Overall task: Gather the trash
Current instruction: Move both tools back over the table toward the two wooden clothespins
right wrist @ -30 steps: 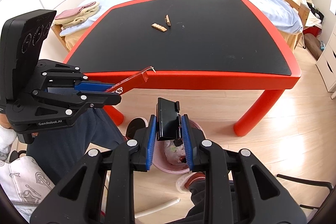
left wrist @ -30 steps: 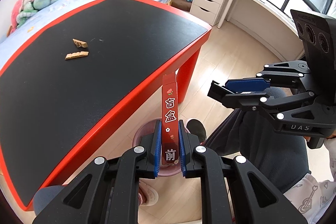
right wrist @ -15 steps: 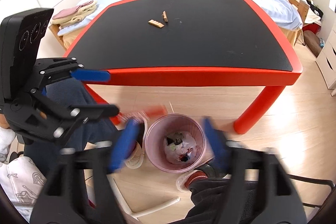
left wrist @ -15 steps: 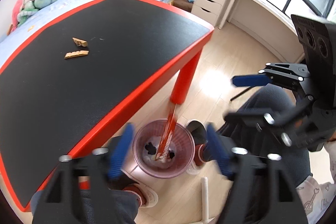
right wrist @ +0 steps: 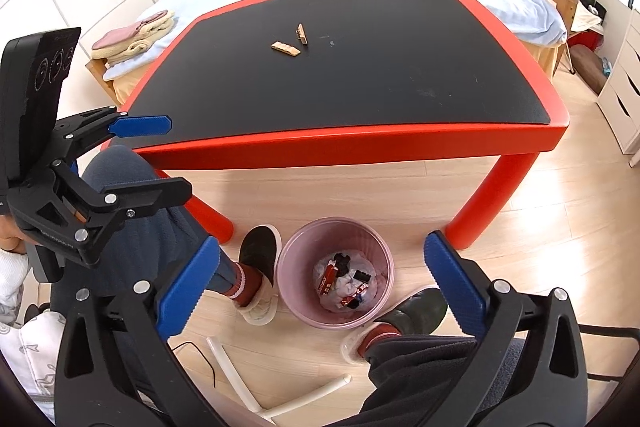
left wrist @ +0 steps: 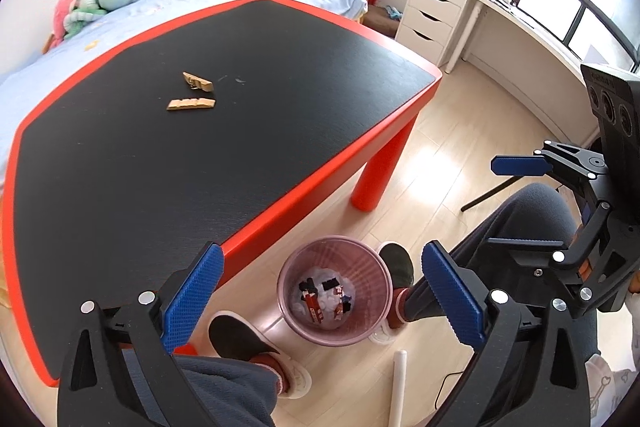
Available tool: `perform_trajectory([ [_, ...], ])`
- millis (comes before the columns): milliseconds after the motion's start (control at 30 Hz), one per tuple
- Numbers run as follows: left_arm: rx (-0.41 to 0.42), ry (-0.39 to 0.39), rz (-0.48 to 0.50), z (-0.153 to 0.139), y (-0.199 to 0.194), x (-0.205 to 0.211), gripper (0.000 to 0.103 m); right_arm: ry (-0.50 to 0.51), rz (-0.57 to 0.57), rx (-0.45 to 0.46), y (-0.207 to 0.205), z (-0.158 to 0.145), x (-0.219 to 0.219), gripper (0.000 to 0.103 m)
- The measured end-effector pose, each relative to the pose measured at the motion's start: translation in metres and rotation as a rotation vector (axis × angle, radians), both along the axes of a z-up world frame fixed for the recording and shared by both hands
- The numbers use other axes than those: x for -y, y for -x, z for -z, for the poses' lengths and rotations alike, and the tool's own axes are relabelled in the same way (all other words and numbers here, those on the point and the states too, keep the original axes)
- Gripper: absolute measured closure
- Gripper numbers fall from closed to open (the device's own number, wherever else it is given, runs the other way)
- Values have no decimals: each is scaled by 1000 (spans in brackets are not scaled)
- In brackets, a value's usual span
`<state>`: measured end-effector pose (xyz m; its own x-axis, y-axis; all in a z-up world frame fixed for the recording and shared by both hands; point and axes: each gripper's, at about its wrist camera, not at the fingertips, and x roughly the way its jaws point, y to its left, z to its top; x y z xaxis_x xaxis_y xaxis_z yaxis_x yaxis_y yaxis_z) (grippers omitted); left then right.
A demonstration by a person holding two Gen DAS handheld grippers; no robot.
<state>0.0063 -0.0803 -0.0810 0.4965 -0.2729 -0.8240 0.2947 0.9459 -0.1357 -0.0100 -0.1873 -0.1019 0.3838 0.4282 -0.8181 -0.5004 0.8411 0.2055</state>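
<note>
A pink bin [left wrist: 362, 327] [right wrist: 304, 311] stands on the floor by the table's near edge, between a person's feet. Inside it lie a red wrapper [left wrist: 314, 305] [right wrist: 326, 277], a black piece [left wrist: 330, 283] [right wrist: 362, 275] and white paper. My left gripper [left wrist: 320, 251] [right wrist: 178, 159] hangs over the bin, its jaws opening with nothing between them. My right gripper [right wrist: 322, 243] [left wrist: 494, 203] hangs beside it, its jaws also opening and empty. Two wooden clip pieces [left wrist: 191, 103] [right wrist: 285, 49] lie on the black table top [left wrist: 280, 147] [right wrist: 360, 87].
The person's slippered feet [left wrist: 236, 339] [right wrist: 260, 251] flank the bin. White tubes [right wrist: 228, 363] and a thin black cable lie on the wood floor. A red table leg [left wrist: 380, 167] stands behind the bin. A bed and white drawers [left wrist: 434, 11] lie beyond.
Both grippers went from shut to wide open. The red strip left the left gripper and the black piece left the right one; both now lie in the bin.
</note>
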Motion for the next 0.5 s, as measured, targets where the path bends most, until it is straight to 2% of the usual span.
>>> perform_trajectory([
  [500,18,4,-49,-13,-7,-23,8,-10,-30,17,-15,-14,-8,3],
])
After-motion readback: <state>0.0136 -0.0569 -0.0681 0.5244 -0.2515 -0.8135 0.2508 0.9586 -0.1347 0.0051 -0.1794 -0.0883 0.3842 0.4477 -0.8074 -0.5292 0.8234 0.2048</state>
